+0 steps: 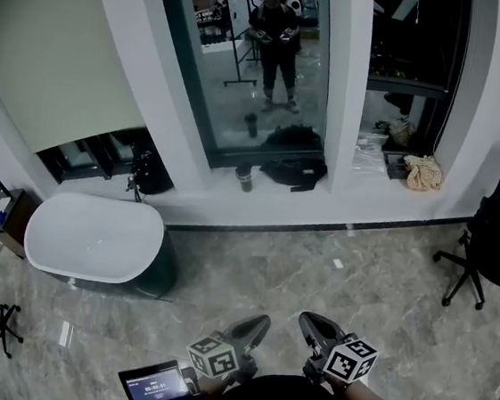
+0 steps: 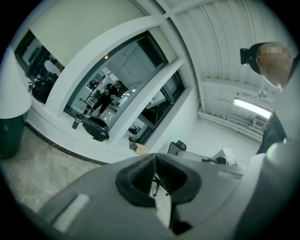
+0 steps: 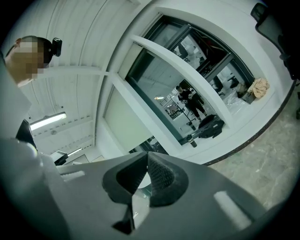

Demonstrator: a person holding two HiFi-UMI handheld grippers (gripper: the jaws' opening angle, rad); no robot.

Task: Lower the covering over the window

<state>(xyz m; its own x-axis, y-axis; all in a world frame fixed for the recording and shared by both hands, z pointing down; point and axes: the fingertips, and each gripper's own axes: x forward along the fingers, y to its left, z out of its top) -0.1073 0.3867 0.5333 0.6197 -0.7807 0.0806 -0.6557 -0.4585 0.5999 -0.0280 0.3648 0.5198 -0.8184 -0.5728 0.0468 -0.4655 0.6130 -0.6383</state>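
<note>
The pale roller blind (image 1: 64,61) covers most of the left window, with a dark strip of glass bare below its lower edge. The middle window (image 1: 256,70) is uncovered and reflects a person who holds two grippers. My left gripper (image 1: 256,324) and right gripper (image 1: 310,322) are low in the head view, far from the windows, both shut and empty. In the left gripper view the jaws (image 2: 155,160) meet with nothing between them, and the blind (image 2: 75,30) shows at upper left. In the right gripper view the shut jaws (image 3: 146,159) point toward the blind (image 3: 124,123).
A white oval tub (image 1: 93,238) stands on the marble floor below the blind. A black bag (image 1: 295,168), a cup (image 1: 245,179) and a beige cloth (image 1: 424,172) lie on the sill. A black office chair (image 1: 495,240) stands at right. A small screen (image 1: 155,384) is by my left hand.
</note>
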